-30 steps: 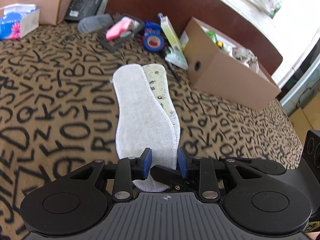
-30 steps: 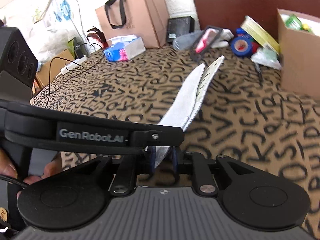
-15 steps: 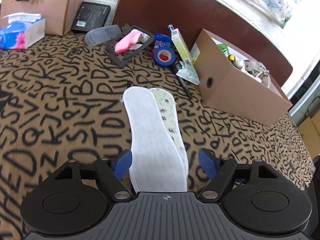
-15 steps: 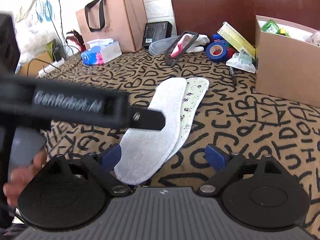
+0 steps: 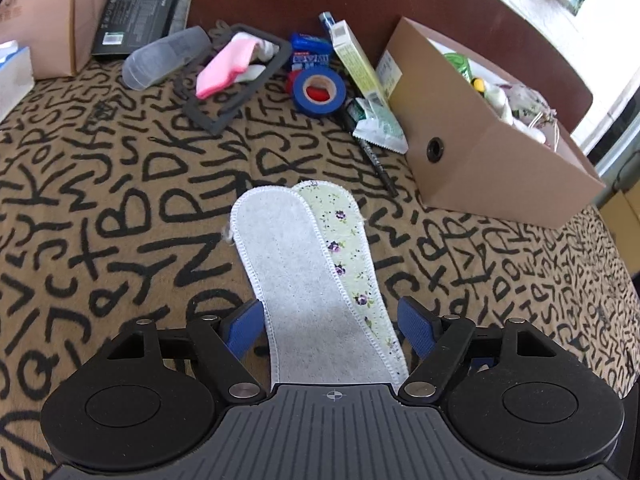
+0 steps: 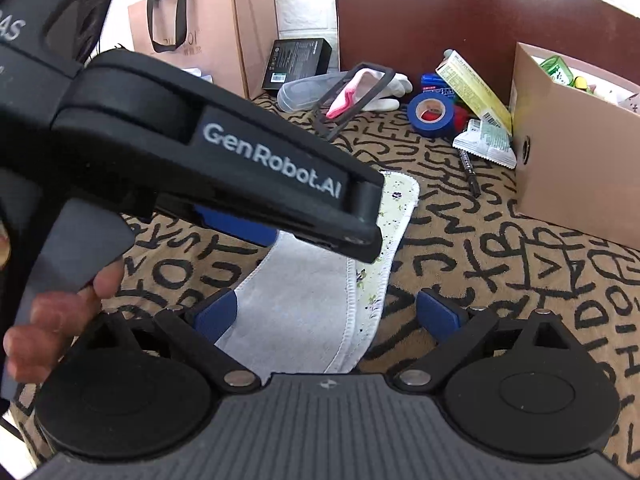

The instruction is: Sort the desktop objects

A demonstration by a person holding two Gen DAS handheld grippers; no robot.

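Note:
Two insoles lie flat and overlapping on the letter-patterned cloth: a white insole (image 5: pixel 296 272) on top of a floral insole (image 5: pixel 348 256). My left gripper (image 5: pixel 332 322) is open, its blue pads on either side of the insoles' near end, holding nothing. My right gripper (image 6: pixel 326 314) is open over the same near end, where the white insole (image 6: pixel 296 304) and the floral insole (image 6: pixel 394 216) also show. In the right wrist view the left gripper's body (image 6: pixel 224 172) crosses in front and hides the insoles' middle.
A brown cardboard box (image 5: pixel 480 152) with items stands at the right. Behind lie blue tape (image 5: pixel 318 90), a black pen (image 5: pixel 376 160), a green-white packet (image 5: pixel 380 126), a yellow-green carton (image 5: pixel 356 60), a black frame with pink and white cloth (image 5: pixel 236 76), a clear case (image 5: pixel 164 62), a paper bag (image 6: pixel 208 24).
Both grippers were shut on the insoles' near end a second ago and held them raised. Both have opened and the insoles now lie flat on the cloth.

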